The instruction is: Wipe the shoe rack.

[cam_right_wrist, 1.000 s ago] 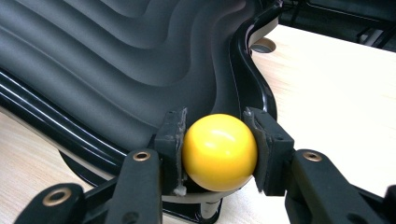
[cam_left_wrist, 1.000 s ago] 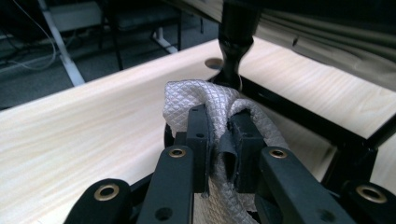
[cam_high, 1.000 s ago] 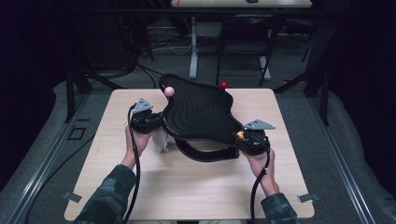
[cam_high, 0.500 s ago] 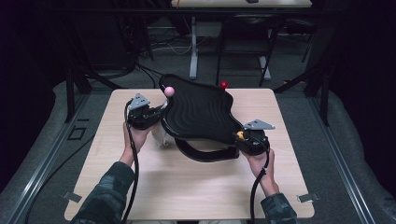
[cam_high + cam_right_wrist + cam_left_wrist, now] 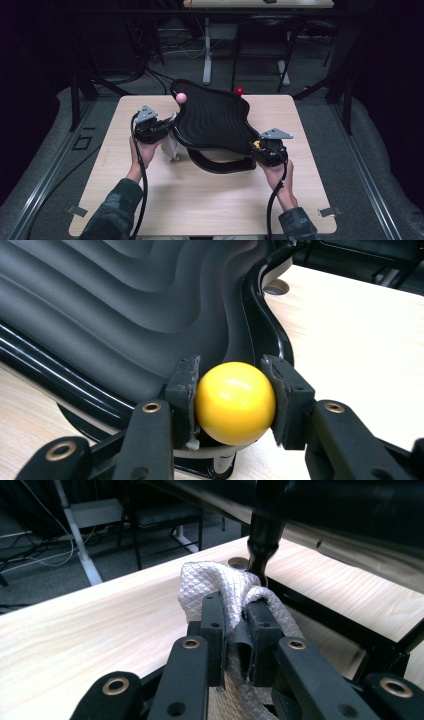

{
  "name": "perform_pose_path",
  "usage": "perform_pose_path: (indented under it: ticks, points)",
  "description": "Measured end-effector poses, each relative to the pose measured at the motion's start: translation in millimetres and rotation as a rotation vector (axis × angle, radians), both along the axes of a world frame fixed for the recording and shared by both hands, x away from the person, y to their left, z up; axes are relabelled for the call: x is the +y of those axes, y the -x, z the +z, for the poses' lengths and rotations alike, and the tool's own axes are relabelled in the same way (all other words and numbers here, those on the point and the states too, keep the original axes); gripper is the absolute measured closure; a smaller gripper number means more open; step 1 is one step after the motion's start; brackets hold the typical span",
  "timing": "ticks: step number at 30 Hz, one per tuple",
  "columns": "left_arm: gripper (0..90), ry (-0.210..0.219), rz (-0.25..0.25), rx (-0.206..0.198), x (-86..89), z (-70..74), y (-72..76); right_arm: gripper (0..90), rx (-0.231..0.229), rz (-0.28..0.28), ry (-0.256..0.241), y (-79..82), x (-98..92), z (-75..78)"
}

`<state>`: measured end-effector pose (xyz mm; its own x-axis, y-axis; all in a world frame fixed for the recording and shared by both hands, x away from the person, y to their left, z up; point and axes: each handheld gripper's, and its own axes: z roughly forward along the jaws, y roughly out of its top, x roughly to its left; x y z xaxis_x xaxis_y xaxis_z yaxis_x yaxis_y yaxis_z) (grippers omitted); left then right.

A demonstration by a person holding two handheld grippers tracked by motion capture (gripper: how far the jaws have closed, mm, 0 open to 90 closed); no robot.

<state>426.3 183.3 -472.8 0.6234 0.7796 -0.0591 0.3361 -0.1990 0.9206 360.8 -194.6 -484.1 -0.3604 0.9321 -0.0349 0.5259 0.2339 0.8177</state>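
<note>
Nearest the person, the right gripper (image 5: 264, 150) is clamped on a yellow ball (image 5: 235, 402), both pads pressed against its sides; the ball is a glossy knob standing at the near right corner of the black tray (image 5: 212, 120). Judged from its sheen, the ball is hard and smooth, so it could slip or turn between the pads unless gripped across its widest part, as it is now. The left gripper (image 5: 159, 129) holds a white quilted cloth (image 5: 227, 587), its jaws closed on a bunched fold; the cloth is soft and limp, droops below the pads, and will follow the hand without resistance, so any pinch on a thick fold should serve. It hangs just beside the tray's left edge, near a black post (image 5: 264, 535) that carries the tray above the table (image 5: 200, 200). The tray itself appears rigid, with a rippled, matt upper surface and a glossy raised rim; it sits on a curved black base (image 5: 220, 162) toward the middle of the table. It looks bulky rather than fragile, and its corner knobs seem the natural holds. Farther off, a pink ball (image 5: 181, 97) and a red ball (image 5: 239, 91) mark the far corners
</note>
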Motion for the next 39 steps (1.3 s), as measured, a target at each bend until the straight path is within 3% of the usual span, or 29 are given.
perform_pose_path:
  ticks: [12, 18, 23, 27, 29, 30, 31, 32, 39]
  points:
    - [81.1, 0.001, 0.018, 0.046, 8.3, -27.0, 10.0, 60.0, -0.008, -0.078, 0.001, 3.4, 14.1, -1.2]
    - [80.9, -0.015, 0.020, 0.066, 5.1, -42.2, 12.2, 59.7, -0.008, -0.086, -0.012, 3.3, 18.8, -1.6]
    - [80.9, -0.029, 0.017, 0.096, -0.3, -56.4, 11.1, 59.6, 0.034, -0.030, -0.092, 2.0, 10.5, -0.9]
    - [80.4, -0.029, 0.021, 0.116, -4.2, -64.8, 8.9, 59.5, 0.066, 0.013, -0.108, 1.8, 8.5, 1.4]
    - [80.0, -0.037, 0.025, 0.119, -6.4, -69.6, 8.7, 59.5, 0.079, 0.065, -0.136, 2.4, 5.4, 1.1]
    - [80.0, -0.036, 0.026, 0.124, -7.9, -72.7, 8.2, 59.5, 0.065, 0.060, -0.137, 3.0, 5.3, -0.1]
    - [80.0, -0.038, 0.029, 0.128, -9.6, -75.8, 7.9, 59.5, 0.068, 0.100, -0.157, 3.0, 3.7, -0.6]
    - [80.1, -0.034, 0.032, 0.132, -10.9, -78.9, 7.3, 59.5, 0.057, 0.084, -0.144, 3.3, 4.6, -0.9]
    - [80.3, -0.028, 0.058, 0.163, -16.5, -92.4, 2.4, 59.6, 0.047, 0.102, -0.164, 4.0, 5.5, -2.9]
